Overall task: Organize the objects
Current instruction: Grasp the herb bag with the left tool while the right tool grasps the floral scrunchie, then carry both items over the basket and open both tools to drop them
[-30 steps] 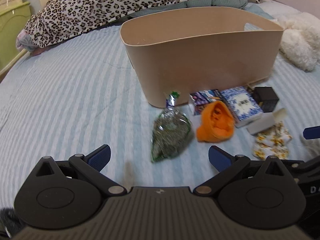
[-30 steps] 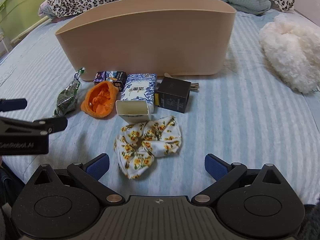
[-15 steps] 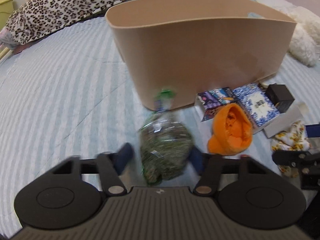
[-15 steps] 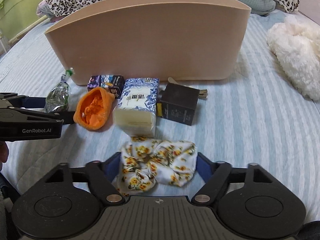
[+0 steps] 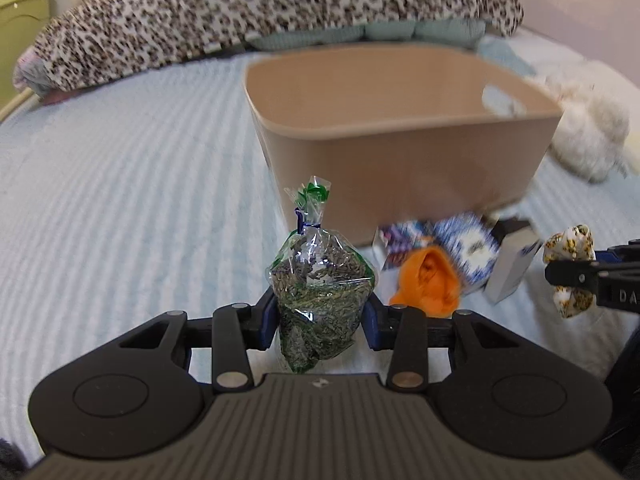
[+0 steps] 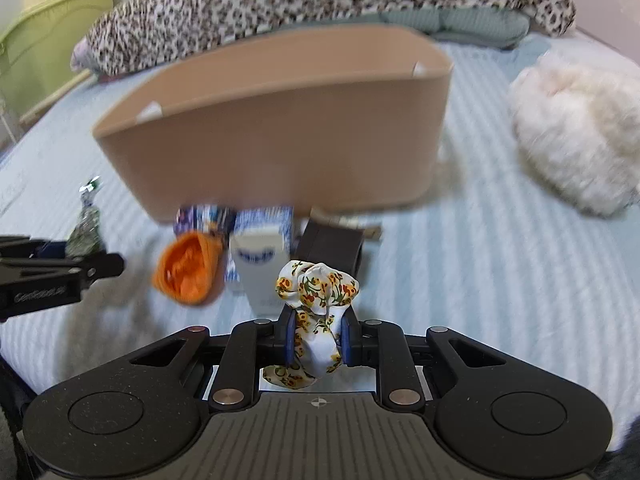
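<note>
My left gripper (image 5: 320, 322) is shut on a clear bag of green dried herbs (image 5: 318, 292) and holds it above the bed, in front of the tan bin (image 5: 400, 160). My right gripper (image 6: 318, 338) is shut on a floral scrunchie (image 6: 316, 292), lifted off the bed; it also shows in the left wrist view (image 5: 570, 244). On the bed before the bin (image 6: 280, 132) lie an orange cloth (image 6: 188, 268), a blue-and-white box (image 6: 262, 248), a dark box (image 6: 334, 246) and a small purple box (image 6: 204, 218). The bin looks empty from here.
A fluffy white plush (image 6: 576, 136) lies on the bed to the right. A leopard-print blanket (image 5: 260, 12) runs along the back. A green headboard or cabinet (image 6: 44, 32) stands at far left. The striped blue bedspread (image 5: 120, 200) stretches left of the bin.
Both grippers closed: the left on the herb bag, the right on the scrunchie. Both have risen off the bed with their loads, so the bin's inside comes into view.
</note>
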A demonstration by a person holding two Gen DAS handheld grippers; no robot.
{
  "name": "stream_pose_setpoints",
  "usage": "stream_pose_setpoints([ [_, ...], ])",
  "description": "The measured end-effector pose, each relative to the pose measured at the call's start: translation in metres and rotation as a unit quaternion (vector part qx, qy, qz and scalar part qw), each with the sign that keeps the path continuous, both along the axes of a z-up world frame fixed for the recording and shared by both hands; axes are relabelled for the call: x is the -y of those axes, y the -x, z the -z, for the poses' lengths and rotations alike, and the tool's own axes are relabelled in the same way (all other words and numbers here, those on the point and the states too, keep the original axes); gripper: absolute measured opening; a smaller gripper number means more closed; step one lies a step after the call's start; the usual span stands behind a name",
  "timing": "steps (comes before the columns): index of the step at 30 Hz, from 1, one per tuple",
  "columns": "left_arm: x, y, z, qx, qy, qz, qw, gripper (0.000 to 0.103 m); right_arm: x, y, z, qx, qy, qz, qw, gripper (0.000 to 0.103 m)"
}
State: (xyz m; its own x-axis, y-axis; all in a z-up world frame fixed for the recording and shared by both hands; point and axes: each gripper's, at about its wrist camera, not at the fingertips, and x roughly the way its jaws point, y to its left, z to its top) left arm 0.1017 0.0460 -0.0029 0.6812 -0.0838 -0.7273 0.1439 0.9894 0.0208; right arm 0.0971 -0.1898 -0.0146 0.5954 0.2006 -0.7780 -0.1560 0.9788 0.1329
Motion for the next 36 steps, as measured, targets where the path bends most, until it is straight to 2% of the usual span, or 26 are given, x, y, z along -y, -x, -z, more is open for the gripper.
stream_pose_setpoints([
  [5, 0.005, 0.006, -0.040, 0.052, 0.004, -0.001, 0.9986, 0.044, 0.015, -0.005, -0.035, 0.043, -0.011, 0.010, 0.999, 0.019],
  [9, 0.011, -0.008, -0.064, 0.085, 0.002, -0.002, 0.9964, 0.044, 0.022, -0.017, -0.065, 0.083, -0.008, 0.011, 0.996, 0.019],
  [14, 0.032, -0.031, -0.081, 0.109, -0.007, 0.008, 0.9940, 0.044, 0.021, -0.042, -0.098, 0.132, -0.009, 0.011, 0.991, 0.019],
  [17, 0.046, -0.054, -0.082, 0.108, -0.010, 0.013, 0.9940, 0.044, 0.018, -0.064, -0.105, 0.141, -0.018, 0.012, 0.990, 0.019],
  [22, 0.066, -0.094, -0.066, 0.090, -0.035, 0.009, 0.9953, 0.044, 0.003, -0.096, -0.099, 0.143, -0.016, 0.010, 0.990, 0.019],
  [26, 0.077, -0.123, -0.041, 0.061, -0.059, -0.001, 0.9964, 0.044, -0.007, -0.123, -0.080, 0.128, -0.010, 0.006, 0.992, 0.019],
  [33, 0.077, -0.148, -0.006, -0.002, -0.050, -0.007, 0.9987, 0.044, -0.021, -0.151, -0.043, 0.079, 0.018, -0.010, 0.997, 0.020],
  [35, 0.074, -0.149, -0.004, -0.010, -0.043, -0.009, 0.9990, 0.046, -0.022, -0.150, -0.037, 0.076, 0.020, -0.015, 0.997, 0.024],
  [36, 0.071, -0.148, -0.005, -0.011, -0.037, -0.011, 0.9992, 0.047, -0.022, -0.150, -0.036, 0.074, 0.021, -0.018, 0.997, 0.040],
])
